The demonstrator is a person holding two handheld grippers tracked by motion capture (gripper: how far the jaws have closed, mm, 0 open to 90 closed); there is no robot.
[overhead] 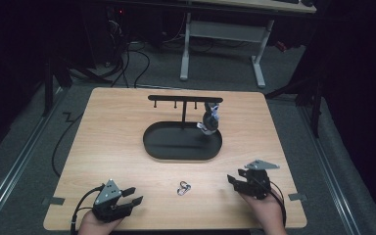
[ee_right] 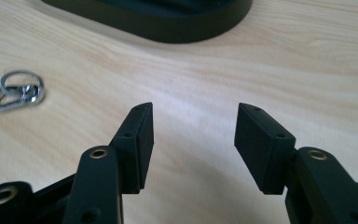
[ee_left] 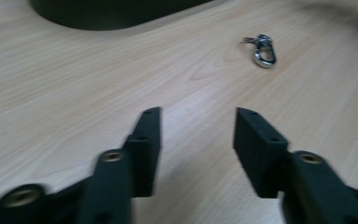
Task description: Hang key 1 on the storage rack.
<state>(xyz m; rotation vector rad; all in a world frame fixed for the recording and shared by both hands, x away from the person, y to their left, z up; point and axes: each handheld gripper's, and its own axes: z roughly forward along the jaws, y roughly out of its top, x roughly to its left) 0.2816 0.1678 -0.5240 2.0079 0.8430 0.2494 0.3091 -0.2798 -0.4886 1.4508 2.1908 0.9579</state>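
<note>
We see the key clip (overhead: pixel 183 188) on the desk (overhead: pixel 112 147) between our left tongs (overhead: pixel 133 195) and right tongs (overhead: pixel 234 179), both spread, empty, hands resting low.

High view dim, dark surroundings — gripper views brighter, soft blur, far edges out of focus.

The black tray (ee_left: pixel 116 11) is cut off by the top edge in both gripper views. The small figure (overhead: pixel 210 120) hung on the stand (overhead: pixel 184 100) cannot be identified. The key clip (ee_right: pixel 16 91) is blurred.
</note>
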